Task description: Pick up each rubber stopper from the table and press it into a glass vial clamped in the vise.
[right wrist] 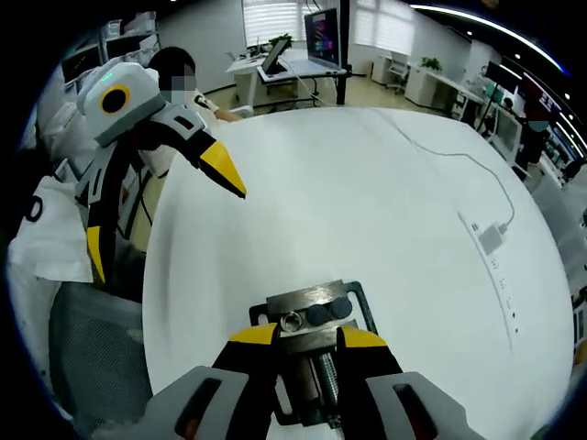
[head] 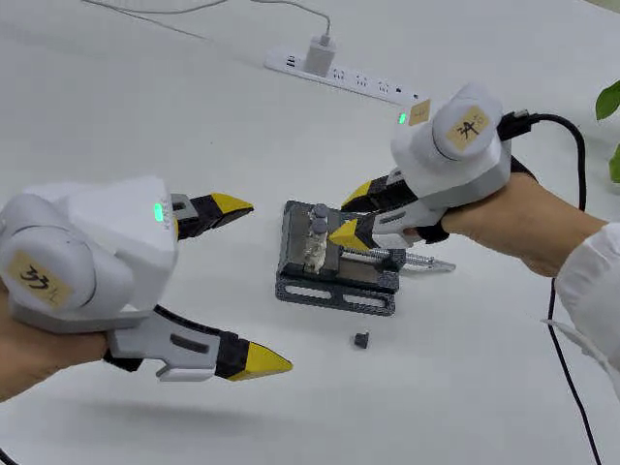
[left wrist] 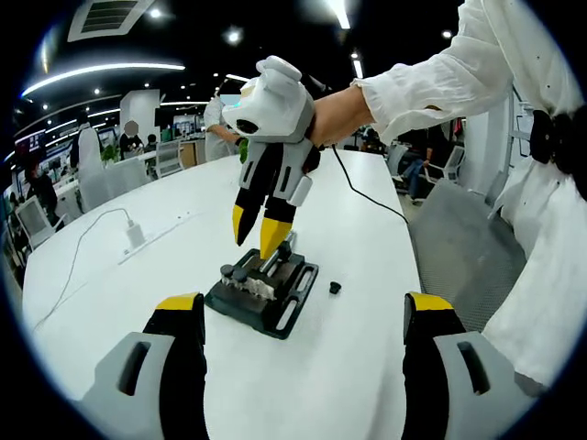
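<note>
Vise mid-table, tongs on either side.
The vise (head: 334, 291) stands on the table (head: 145, 116) with vials (head: 317, 234) upright in it. A loose stopper (head: 361, 340) lies just before it, the power strip (head: 344, 76) well behind. The left tongs (head: 260, 283) are to its left, the right tongs (head: 349, 215) over its right side.

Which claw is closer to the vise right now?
Right. The right claw hangs just over the vise, beside the vials; the left claw is wide open off to its side, apart.

Head view above, looking down; gripper views oppose, close, sharing vise (head: 329, 288).
</note>
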